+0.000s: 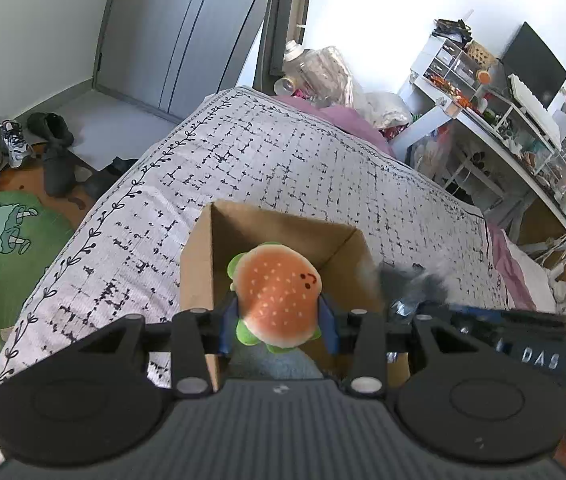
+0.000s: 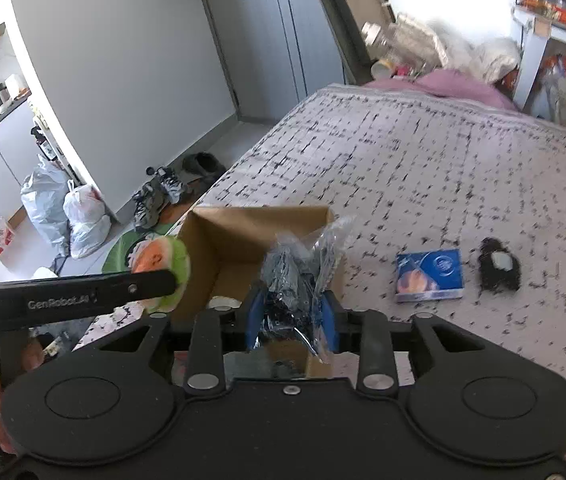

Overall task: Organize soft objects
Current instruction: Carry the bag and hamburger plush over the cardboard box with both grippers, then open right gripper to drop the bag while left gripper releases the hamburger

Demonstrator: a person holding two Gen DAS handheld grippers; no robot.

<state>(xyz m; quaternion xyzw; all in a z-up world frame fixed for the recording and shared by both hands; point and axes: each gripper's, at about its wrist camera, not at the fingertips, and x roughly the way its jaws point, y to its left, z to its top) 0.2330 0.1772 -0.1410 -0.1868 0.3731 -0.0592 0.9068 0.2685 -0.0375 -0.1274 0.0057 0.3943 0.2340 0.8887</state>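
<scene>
Gripping plush burger (image 1: 277,296) (round, squashy), crinkly plastic bag (image 2: 297,280), cardboard box (image 1: 283,228) below.

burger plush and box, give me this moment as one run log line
left tool: shut on burger plush, over cardboard box | right tool: shut on crinkly bag | blue packet, black plush: on bed

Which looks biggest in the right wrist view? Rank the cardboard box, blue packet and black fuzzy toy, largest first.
1. cardboard box, clearly largest.
2. blue packet.
3. black fuzzy toy, a bit smaller than the packet.
The packet and toy lie side by side on the bed, so that comparison seems fair.
</scene>
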